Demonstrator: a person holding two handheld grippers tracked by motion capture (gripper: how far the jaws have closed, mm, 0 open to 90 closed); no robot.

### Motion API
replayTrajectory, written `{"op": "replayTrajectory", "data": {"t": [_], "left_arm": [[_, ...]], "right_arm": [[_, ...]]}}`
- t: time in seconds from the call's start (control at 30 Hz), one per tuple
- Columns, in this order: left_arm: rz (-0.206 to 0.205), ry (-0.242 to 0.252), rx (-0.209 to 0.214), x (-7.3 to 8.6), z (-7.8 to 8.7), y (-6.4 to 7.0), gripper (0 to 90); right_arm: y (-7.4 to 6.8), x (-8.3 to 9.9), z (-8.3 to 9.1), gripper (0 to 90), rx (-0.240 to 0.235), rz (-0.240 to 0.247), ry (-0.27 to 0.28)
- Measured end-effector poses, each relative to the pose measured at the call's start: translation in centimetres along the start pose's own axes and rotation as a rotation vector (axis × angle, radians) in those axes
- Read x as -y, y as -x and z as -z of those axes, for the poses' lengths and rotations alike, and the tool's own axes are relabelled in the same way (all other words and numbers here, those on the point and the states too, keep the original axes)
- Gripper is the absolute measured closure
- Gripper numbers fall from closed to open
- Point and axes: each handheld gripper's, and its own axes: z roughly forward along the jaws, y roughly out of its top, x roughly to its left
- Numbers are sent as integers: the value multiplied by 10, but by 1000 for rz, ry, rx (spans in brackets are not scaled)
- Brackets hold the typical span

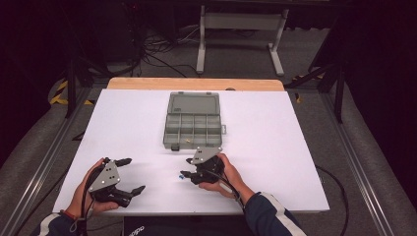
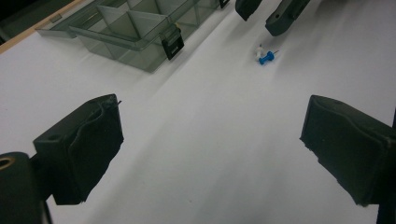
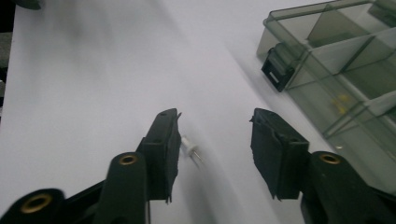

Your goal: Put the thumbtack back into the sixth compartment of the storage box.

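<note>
A grey clear organizer box (image 1: 193, 123) lies open mid-table, lid flipped back; its latch (image 2: 173, 43) faces me. A blue pushpin (image 2: 267, 57) and a white pushpin (image 2: 259, 50) lie together on the white table (image 1: 275, 147) in front of the box. My right gripper (image 1: 186, 168) is open just over them. In the right gripper view the white pushpin (image 3: 190, 147) lies between the jaws, close to the left one, with the right gripper (image 3: 215, 119) touching nothing. My left gripper (image 1: 134, 174) rests wide open and empty at the front left; its own view shows the left gripper (image 2: 212, 135) aimed toward the pins.
A small yellow item (image 3: 342, 103) sits in one front compartment of the box (image 3: 336, 70). The table's wooden far edge (image 1: 196, 83) lies behind the box. A white frame stand (image 1: 241, 29) and cables are on the floor beyond.
</note>
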Motion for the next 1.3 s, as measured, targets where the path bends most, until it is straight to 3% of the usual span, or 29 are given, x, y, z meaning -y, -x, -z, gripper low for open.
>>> {"op": "replayTrajectory", "data": {"t": [0.43,0.93,1.17,1.3], "left_arm": [[-5,-6,3,0,-1,0,62],[0,-12,4,1,-1,0,64],[0,-14,5,1,-2,0,65],[-3,-15,6,1,-2,0,65]], "right_arm": [[2,0,-11,654,-38,-19,-18],[5,3,-23,720,-36,-43,-52],[3,2,-24,835,-36,-29,-56],[3,1,-24,840,-37,-35,-57]]}}
